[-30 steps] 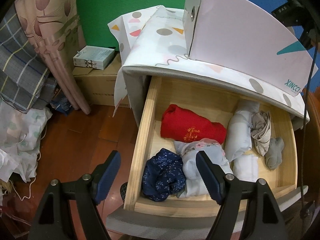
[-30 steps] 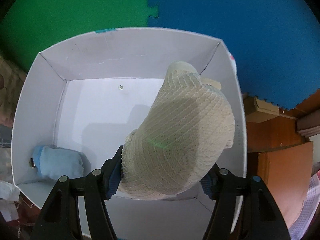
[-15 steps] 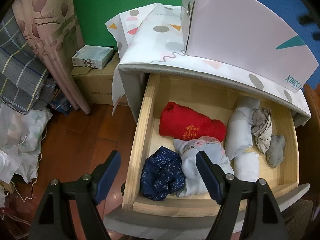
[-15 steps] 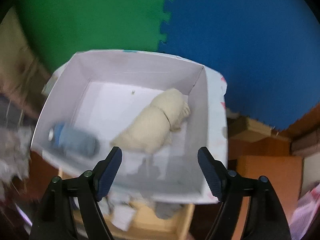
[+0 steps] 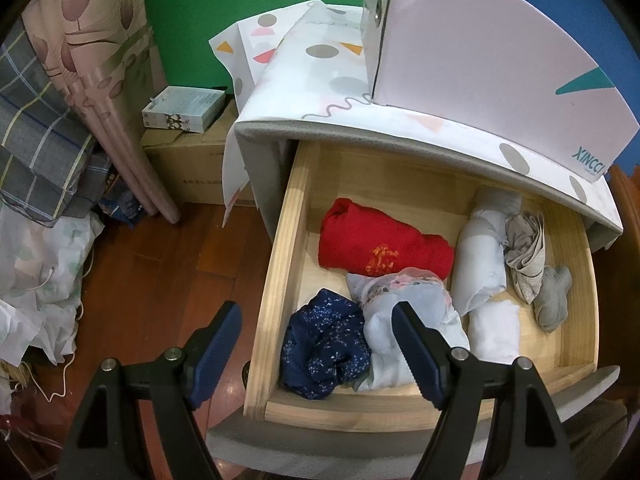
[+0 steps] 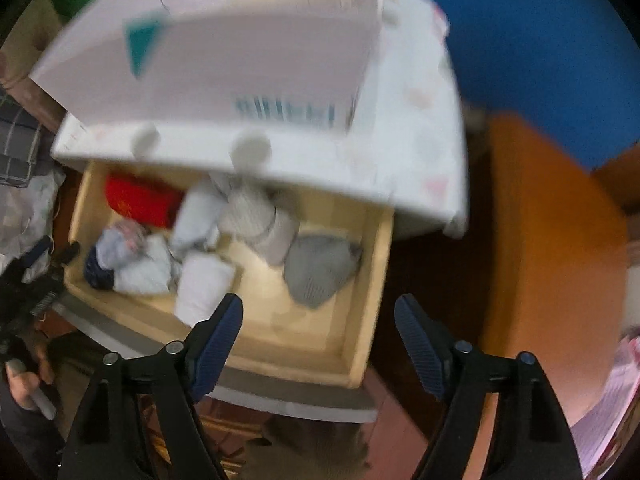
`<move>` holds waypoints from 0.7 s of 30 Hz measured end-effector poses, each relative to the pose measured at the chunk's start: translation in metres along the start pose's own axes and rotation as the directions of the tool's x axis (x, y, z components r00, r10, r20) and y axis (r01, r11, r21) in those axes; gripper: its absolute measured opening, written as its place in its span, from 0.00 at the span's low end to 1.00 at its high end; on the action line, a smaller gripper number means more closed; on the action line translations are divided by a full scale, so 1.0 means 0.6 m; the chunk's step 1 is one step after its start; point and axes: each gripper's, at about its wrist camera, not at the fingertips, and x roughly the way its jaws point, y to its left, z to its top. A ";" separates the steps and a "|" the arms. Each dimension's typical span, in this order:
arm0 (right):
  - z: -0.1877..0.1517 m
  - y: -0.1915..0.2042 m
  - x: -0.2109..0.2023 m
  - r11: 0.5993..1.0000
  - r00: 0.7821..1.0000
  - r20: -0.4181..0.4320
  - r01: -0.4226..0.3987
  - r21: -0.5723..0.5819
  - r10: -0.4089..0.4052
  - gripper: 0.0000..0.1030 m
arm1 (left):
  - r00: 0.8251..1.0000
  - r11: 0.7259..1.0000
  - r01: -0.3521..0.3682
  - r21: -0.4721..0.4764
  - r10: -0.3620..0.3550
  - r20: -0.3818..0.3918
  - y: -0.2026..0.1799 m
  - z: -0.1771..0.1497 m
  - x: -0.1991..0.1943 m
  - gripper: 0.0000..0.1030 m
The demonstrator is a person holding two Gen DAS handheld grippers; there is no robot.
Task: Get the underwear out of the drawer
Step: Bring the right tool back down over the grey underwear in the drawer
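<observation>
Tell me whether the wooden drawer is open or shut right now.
Open. The wooden drawer is pulled well out from under the patterned cloth-covered cabinet top, with rolled garments such as the red bundle exposed inside.

Open pale wooden drawer (image 5: pixel 280 264) holds rolled garments: red bundle with gold embroidery (image 5: pixel 380 244), navy floral bundle (image 5: pixel 324 348) touching a pale blue-and-pink lacy one (image 5: pixel 404 320), white rolls (image 5: pixel 484 264) and grey pieces (image 5: pixel 554 296) right. Left gripper (image 5: pixel 316 350) hovers above the front corner, jaws apart, empty. White cardboard box (image 5: pixel 480 52) on cabinet top.
</observation>
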 end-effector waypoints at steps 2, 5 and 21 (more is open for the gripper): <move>-0.002 0.003 0.042 1.000 1.000 -0.027 -0.002 0.014 0.002 0.63 | 1.000 1.000 0.004 -0.002 -0.004 -0.007 0.001 0.000 0.002 0.77; -0.002 0.005 0.091 0.999 0.999 -0.048 -0.009 0.032 0.011 0.61 | 1.000 1.000 0.004 -0.004 -0.004 -0.013 0.001 0.001 0.005 0.77; 0.040 0.012 0.212 0.997 0.996 -0.092 0.007 0.081 0.001 0.61 | 1.000 1.000 0.006 -0.001 -0.006 -0.027 -0.001 -0.001 0.010 0.77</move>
